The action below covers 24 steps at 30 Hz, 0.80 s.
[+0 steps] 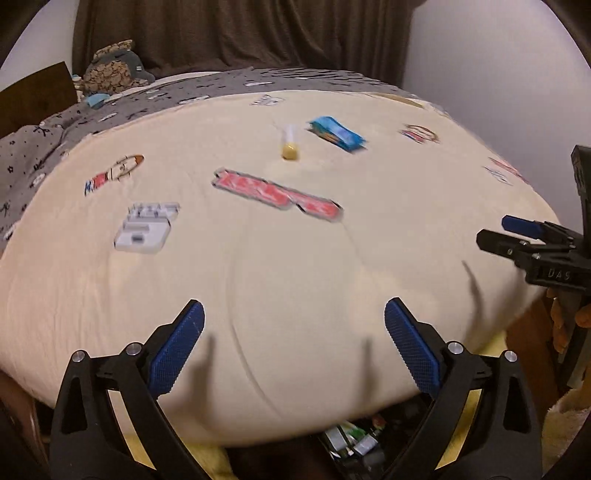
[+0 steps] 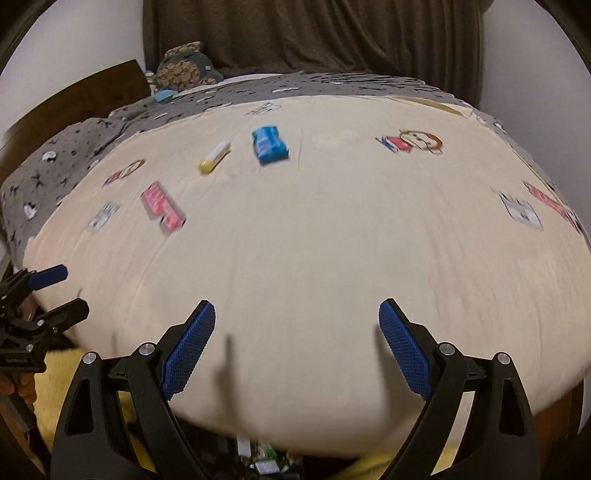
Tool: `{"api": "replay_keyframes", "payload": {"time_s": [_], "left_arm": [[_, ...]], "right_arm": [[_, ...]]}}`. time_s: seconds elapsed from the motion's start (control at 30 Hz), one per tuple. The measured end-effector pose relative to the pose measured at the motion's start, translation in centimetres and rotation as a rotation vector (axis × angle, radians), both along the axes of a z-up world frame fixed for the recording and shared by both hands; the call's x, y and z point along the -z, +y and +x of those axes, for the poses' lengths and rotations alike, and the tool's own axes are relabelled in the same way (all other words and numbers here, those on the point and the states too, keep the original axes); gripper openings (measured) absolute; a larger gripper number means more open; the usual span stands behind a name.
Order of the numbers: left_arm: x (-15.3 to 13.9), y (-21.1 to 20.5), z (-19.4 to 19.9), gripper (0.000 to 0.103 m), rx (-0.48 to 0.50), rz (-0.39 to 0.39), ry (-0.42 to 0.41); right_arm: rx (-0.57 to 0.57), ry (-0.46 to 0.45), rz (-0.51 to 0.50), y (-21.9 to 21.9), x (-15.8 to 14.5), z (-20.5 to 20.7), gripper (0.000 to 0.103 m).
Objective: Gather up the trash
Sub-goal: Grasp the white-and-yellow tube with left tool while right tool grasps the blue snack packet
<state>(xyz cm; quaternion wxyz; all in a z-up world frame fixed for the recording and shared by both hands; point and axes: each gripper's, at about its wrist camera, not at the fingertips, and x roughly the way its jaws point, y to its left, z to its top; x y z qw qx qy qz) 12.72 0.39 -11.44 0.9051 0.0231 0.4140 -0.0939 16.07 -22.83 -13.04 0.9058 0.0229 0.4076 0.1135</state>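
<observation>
A blue wrapper (image 1: 337,133) (image 2: 269,144) and a clear tube with a yellow cap (image 1: 289,144) (image 2: 215,157) lie far out on the cream blanket (image 1: 295,266) (image 2: 314,258). My left gripper (image 1: 293,332) is open and empty above the blanket's near edge. My right gripper (image 2: 297,336) is open and empty, also at the near edge. Each gripper shows in the other's view, the right gripper (image 1: 496,232) at far right, the left gripper (image 2: 70,291) at far left. A bin with wrappers (image 1: 354,439) (image 2: 264,458) sits below the bed edge.
The blanket carries printed pictures, such as a red logo (image 1: 277,194) (image 2: 162,206). A grey patterned cover (image 1: 33,147) and a plush toy (image 1: 114,68) lie at the back left. A brown curtain (image 1: 236,33) hangs behind. Yellow rug (image 2: 62,373) lies on the floor.
</observation>
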Motion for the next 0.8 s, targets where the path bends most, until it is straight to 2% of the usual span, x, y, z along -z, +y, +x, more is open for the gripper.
{"api": "replay_keyframes", "payload": {"time_s": [0.2, 0.47, 0.53, 0.57, 0.67, 0.7, 0.73, 0.8], "left_arm": [[0.0, 1.0, 6.0, 0.094, -0.035, 0.016, 0.018], [0.3, 0.8, 12.8, 0.094, -0.019, 0.003, 0.052], [0.6, 0.8, 13.8, 0.094, -0.019, -0.001, 0.055], [0.7, 0.8, 14.3, 0.094, -0.018, 0.000, 0.058], [1.0, 0.5, 15.6, 0.094, -0.017, 0.003, 0.063], [1.1, 0.3, 16.0, 0.094, -0.014, 0.003, 0.063], [1.1, 0.0, 16.5, 0.094, -0.010, 0.005, 0.061], [1.0, -0.4, 17.4, 0.094, -0.004, 0.003, 0.056]], "right_arm": [[0.000, -0.023, 0.001, 2.0, -1.0, 7.8, 0.091], [-0.034, 0.026, 0.018, 6.0, -0.5, 18.0, 0.089], [-0.040, 0.061, 0.020, 7.0, 0.4, 20.2, 0.079], [-0.037, 0.064, 0.013, 7.3, 0.6, 20.7, 0.077], [-0.041, 0.075, -0.037, 8.4, 1.5, 22.1, 0.064], [-0.039, 0.068, -0.056, 8.6, 1.6, 22.3, 0.053], [-0.038, 0.062, -0.051, 8.5, 1.5, 22.4, 0.047], [-0.036, 0.058, -0.019, 7.6, 1.2, 22.3, 0.042]]}}
